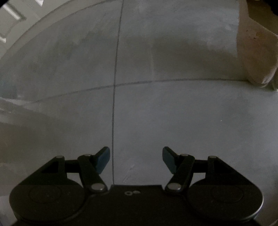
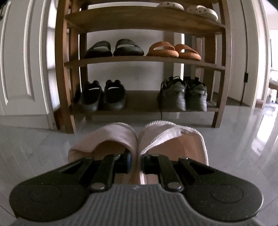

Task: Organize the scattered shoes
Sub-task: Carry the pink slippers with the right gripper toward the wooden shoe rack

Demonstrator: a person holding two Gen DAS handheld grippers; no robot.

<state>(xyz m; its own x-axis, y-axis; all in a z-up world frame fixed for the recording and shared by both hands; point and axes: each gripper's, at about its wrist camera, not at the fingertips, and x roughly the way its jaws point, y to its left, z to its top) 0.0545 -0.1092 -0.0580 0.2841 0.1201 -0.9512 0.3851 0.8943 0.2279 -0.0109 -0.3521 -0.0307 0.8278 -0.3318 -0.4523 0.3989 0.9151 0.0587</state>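
My right gripper is shut on a pair of pale pink slippers, pinching their two inner walls together, one finger inside each slipper. The slippers are held in front of a wooden shoe rack, just above the grey floor. The rack holds black slides and orange slides on the middle shelf, black shoes and dark sneakers on the bottom shelf, and white clogs on top. My left gripper is open and empty over bare grey floor tiles.
A white panelled door stands left of the rack and a white wall and doorway to its right. The bottom shelf has a gap between the two pairs. A brown object lies at the upper right of the left wrist view.
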